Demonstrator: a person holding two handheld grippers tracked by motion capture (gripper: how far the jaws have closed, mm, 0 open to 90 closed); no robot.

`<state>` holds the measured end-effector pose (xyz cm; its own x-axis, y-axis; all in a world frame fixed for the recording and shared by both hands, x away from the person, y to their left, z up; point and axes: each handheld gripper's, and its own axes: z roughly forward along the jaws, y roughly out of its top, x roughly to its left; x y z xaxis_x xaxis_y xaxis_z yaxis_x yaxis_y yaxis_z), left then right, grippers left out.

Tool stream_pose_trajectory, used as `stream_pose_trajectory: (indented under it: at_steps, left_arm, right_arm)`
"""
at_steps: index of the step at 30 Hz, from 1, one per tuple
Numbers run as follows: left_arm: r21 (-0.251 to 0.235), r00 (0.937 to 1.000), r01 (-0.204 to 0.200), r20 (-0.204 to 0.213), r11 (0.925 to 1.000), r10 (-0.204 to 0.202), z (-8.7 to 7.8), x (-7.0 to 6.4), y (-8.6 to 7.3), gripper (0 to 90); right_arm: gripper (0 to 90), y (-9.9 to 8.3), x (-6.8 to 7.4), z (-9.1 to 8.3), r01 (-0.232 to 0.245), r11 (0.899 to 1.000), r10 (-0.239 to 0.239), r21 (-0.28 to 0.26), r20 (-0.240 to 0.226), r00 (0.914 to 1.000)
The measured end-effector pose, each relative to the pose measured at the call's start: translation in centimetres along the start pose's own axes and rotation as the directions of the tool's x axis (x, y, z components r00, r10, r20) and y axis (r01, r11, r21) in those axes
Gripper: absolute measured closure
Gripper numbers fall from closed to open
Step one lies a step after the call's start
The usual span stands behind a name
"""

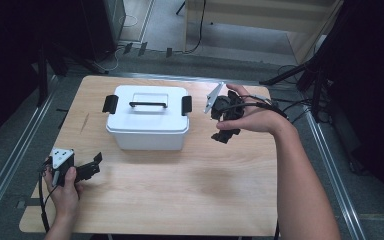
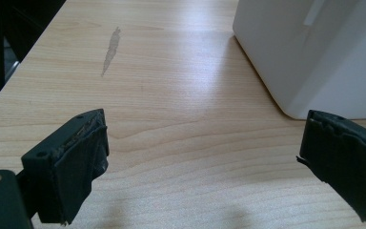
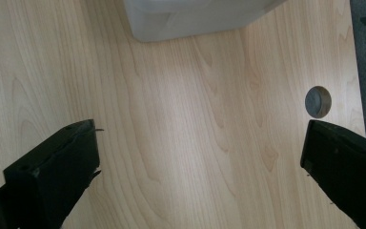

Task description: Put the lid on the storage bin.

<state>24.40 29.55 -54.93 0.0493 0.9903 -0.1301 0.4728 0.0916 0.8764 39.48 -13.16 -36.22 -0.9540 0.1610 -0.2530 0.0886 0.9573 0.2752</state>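
A white lidded box [image 1: 147, 122] with a black handle and black side latches stands on the wooden table [image 1: 190, 185], towards the far left. My left gripper [image 1: 92, 166] rests near the table's front left corner, open, with nothing between its jaws; the box's corner [image 2: 310, 57] lies ahead and to its right. My right gripper [image 1: 226, 134] is held above the table just right of the box, tilted downward, open and empty. Below it I see the box's lower edge [image 3: 195, 19].
A round grey plug [image 3: 318, 101] sits in the tabletop near an edge. A pale scuff [image 2: 110, 50] marks the wood left of the box. Metal rails, stands and cables surround the table. Bare wood spans the front half.
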Motion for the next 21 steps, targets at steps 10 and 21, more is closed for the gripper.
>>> stream_pose_trajectory:
  at_steps: [10, 21]
  left_arm:
    - [0.004, 1.0, -0.007, -0.001, 1.0, 0.007, 0.0, 0.0, 0.0, 3.2]
    - [0.002, 1.0, -0.01, -0.003, 1.0, 0.01, -0.1, -0.1, 0.0, 3.2]
  right_arm:
    - [0.0, -2.1, 0.5, 0.1, -0.027, 1.0, 0.027, -0.001, 0.008, 0.9996]
    - [0.0, -5.0, 1.0, 0.5, -0.076, 0.997, 0.076, -0.014, 0.001, 0.9971]
